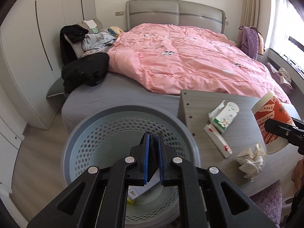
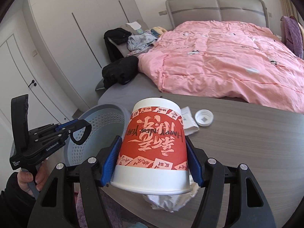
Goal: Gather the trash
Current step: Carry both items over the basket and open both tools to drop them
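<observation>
Clamped between the blue pads of the right gripper, a red-and-white paper cup printed with "HAPPY NEW YEAR" is hanging upside down, its rim toward the camera, above a crumpled white tissue wad lying on the grey wood-grain table. Off to the left, a hand is holding the left gripper, whose jaws are standing clenched together with nothing between them, over the round grey perforated plastic trash basket; a piece of printed paper is sitting at the basket's bottom. Farther along the table, a torn white-and-green paper carton and a flat white box with red marks are lying just beside each other, with a white round cap near them. Beyond the table, a pink quilt is covering the bed, and black clothes are piling up at its left edge.
</observation>
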`<state>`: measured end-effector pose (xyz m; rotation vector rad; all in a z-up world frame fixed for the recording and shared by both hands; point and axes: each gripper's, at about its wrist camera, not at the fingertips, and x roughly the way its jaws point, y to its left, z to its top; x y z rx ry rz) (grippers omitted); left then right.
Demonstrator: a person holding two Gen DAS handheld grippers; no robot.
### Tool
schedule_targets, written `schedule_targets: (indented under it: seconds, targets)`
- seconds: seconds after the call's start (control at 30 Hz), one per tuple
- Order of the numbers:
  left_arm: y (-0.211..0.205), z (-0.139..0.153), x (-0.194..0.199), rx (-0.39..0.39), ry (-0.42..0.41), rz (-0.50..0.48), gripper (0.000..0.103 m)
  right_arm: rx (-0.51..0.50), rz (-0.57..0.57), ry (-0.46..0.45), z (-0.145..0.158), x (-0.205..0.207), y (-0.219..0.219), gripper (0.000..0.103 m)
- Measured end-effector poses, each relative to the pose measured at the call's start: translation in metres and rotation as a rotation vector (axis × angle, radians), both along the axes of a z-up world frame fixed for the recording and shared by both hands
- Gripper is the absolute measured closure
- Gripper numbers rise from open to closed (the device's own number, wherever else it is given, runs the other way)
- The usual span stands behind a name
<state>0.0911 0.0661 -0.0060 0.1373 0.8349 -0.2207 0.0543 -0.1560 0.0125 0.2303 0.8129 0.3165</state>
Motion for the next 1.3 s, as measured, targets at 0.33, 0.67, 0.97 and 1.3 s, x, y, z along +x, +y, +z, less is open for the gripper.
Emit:
schedule_targets:
  seconds: [0.33,0.67,0.97,1.3]
  targets:
    - [0.047,-0.015,0.002,0.025,0.012,0.144,0.094,-0.015,0.15,0.013,-0.002,0.031,0.078,0.04]
    - [0.071,-0.029,0.001,-0.012,0.035,0.24,0.093,-0.036,0.237,0.067,-0.023,0.046,0.125,0.04]
    - [0.073,-0.036,0.008,-0.044,0.04,0.282,0.088,-0.052,0.25,0.082,-0.034,0.052,0.141,0.039]
    - [0.085,-0.027,-0.002,-0.025,-0.002,0.349,0.041,-0.04,0.23,0.059,-0.029,0.05,0.138,0.031]
